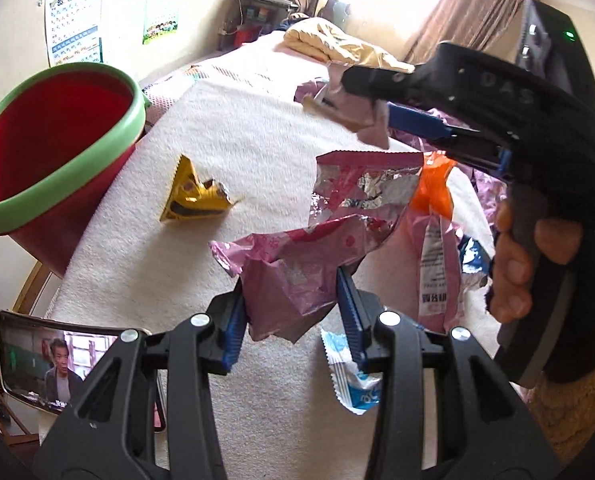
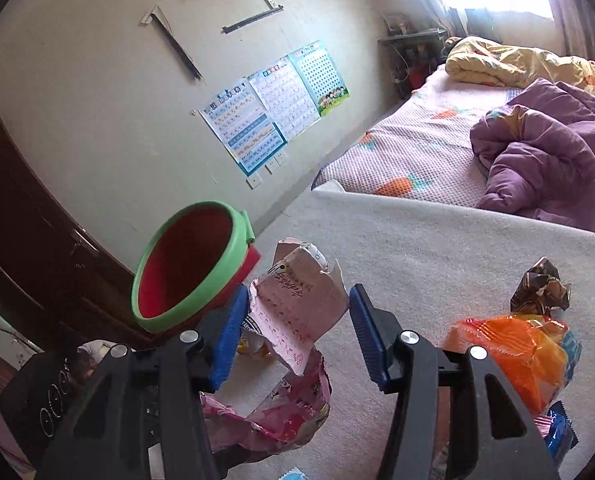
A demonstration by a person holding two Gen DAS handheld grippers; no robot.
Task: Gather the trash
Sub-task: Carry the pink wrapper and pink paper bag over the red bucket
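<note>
My left gripper (image 1: pixel 293 312) is shut on a crumpled pink foil wrapper (image 1: pixel 297 264) and holds it above the white table (image 1: pixel 237 140). My right gripper (image 2: pixel 295 320) holds a torn pink paper carton (image 2: pixel 297 308) between its blue pads; it also shows in the left wrist view (image 1: pixel 361 116), raised above the table. A red bucket with a green rim (image 1: pixel 53 148) stands at the table's left edge; it also shows in the right wrist view (image 2: pixel 189 268). A yellow wrapper (image 1: pixel 193 196) lies on the table near the bucket.
An orange wrapper (image 2: pixel 513 356), a brown foil wrapper (image 2: pixel 541 284), a blue packet (image 2: pixel 561 432) and a white-blue sachet (image 1: pixel 353 376) lie on the table. A phone (image 1: pixel 53 364) sits at the near left edge. A bed with purple blankets (image 2: pixel 545 156) lies behind.
</note>
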